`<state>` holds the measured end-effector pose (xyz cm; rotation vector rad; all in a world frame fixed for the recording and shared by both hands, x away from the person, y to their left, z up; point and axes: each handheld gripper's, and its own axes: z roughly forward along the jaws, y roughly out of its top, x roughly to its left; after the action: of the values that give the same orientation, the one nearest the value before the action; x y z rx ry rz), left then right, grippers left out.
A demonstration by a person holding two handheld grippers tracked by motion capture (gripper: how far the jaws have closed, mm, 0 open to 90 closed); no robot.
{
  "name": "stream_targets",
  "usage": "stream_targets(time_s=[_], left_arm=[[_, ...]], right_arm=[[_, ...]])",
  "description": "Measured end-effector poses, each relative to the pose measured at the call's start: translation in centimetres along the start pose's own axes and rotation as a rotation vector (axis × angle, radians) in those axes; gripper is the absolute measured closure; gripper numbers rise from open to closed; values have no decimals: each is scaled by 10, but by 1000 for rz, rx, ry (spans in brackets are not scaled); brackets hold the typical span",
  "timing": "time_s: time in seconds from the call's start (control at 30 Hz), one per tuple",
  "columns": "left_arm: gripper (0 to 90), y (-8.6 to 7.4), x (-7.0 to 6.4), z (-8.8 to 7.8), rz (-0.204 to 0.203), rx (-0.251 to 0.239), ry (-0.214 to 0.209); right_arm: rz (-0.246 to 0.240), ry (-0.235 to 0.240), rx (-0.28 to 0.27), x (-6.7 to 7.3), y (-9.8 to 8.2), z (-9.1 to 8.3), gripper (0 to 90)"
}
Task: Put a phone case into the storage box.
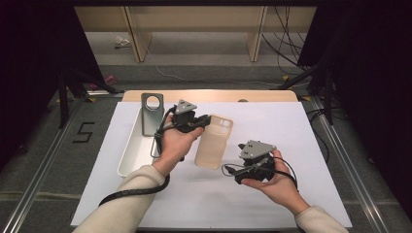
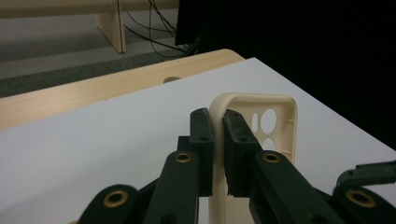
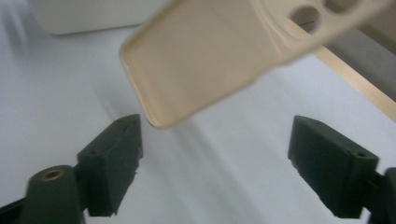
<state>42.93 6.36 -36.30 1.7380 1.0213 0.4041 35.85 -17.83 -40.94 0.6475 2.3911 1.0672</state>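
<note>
A beige phone case (image 1: 214, 141) hangs tilted above the white mat, camera holes at its far end. My left gripper (image 1: 206, 120) is shut on the rim of its upper edge; in the left gripper view the two black jaws pinch the case's (image 2: 275, 121) side wall at my left gripper (image 2: 218, 140). My right gripper (image 1: 236, 162) sits just right of the case's near end, open. In the right gripper view the case (image 3: 210, 56) floats above and ahead of my right gripper (image 3: 215, 158), whose jaws stand wide apart with nothing between them.
A white oblong tray (image 1: 127, 155) lies at the left of the mat (image 1: 272, 194), with a grey phone case (image 1: 151, 114) leaning in its far end. The wooden table edge (image 1: 218, 95) runs behind. Cables lie on the floor beyond.
</note>
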Motion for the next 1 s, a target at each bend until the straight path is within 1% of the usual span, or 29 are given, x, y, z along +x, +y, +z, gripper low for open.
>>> stream_targets(time_s=[0.1, 0.2, 0.27, 0.37, 0.47, 0.6, 0.8, 0.87, 0.93, 1.0], left_arm=[[833, 2, 7, -8, 12, -13, -5], [832, 3, 16, -14, 2, -16, -3], [832, 4, 22, -18, 4, -22, -4], [832, 6, 30, -25, -1, -39, 3], [833, 9, 37, -32, 5, -53, 7], [833, 12, 45, -40, 1, -68, 18], [833, 19, 55, -54, 8, -93, 29], [833, 20, 58, -58, 5, -100, 30], [833, 21, 60, -61, -6, -104, 31], [833, 22, 63, -65, -6, -112, 33]], right_arm=[[46, -30, -12, -8, -4, -2, 170], [86, -36, -33, -16, -6, -7, 165], [106, -41, -44, -20, -8, -8, 164], [129, -41, -44, -25, -13, -9, 164], [143, -37, -50, -28, -16, -10, 164], [173, -23, -61, -32, -19, -12, 164], [214, -26, -77, -38, -23, -15, 163], [223, -26, -76, -39, -25, -17, 164], [227, -28, -73, -41, -27, -18, 164], [234, -28, -74, -42, -29, -19, 164]])
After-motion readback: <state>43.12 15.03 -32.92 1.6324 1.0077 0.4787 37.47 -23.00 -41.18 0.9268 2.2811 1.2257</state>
